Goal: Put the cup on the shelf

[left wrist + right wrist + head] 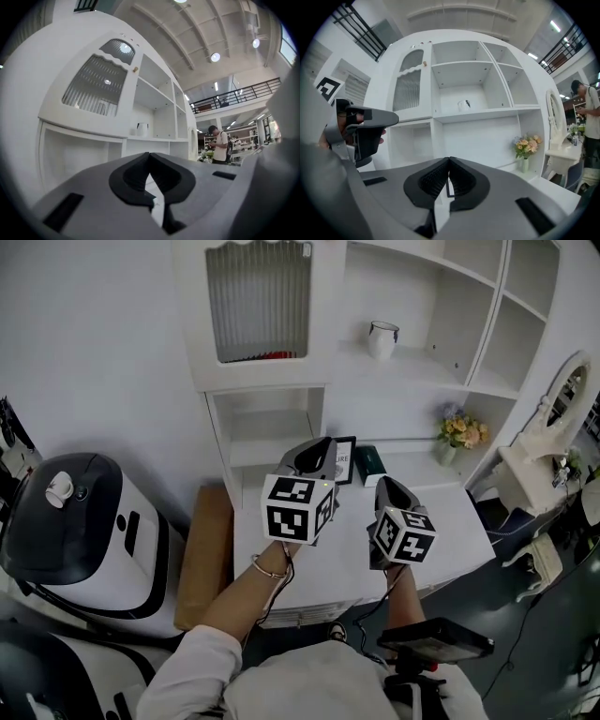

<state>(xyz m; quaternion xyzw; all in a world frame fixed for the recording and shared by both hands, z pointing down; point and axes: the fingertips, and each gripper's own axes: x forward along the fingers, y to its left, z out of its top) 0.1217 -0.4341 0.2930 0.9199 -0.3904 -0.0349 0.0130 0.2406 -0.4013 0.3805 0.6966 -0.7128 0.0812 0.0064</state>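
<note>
White shelf unit [441, 371] is seen behind the white tabletop [450, 521]. Cup [382, 338] is set upright on an upper shelf, in the compartment just right of the ribbed-glass door [258, 301]. Left hand-held gripper [149, 155] & right hand-held gripper [449, 161] are held over the tabletop, well below the cup. Jaws of the 2 are pressed together w/ nothing btwn them.

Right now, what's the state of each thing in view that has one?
left gripper: shut, empty
right gripper: shut, empty
cup: upright on the shelf, not held
cabinet door: closed
flower vase: upright
</note>
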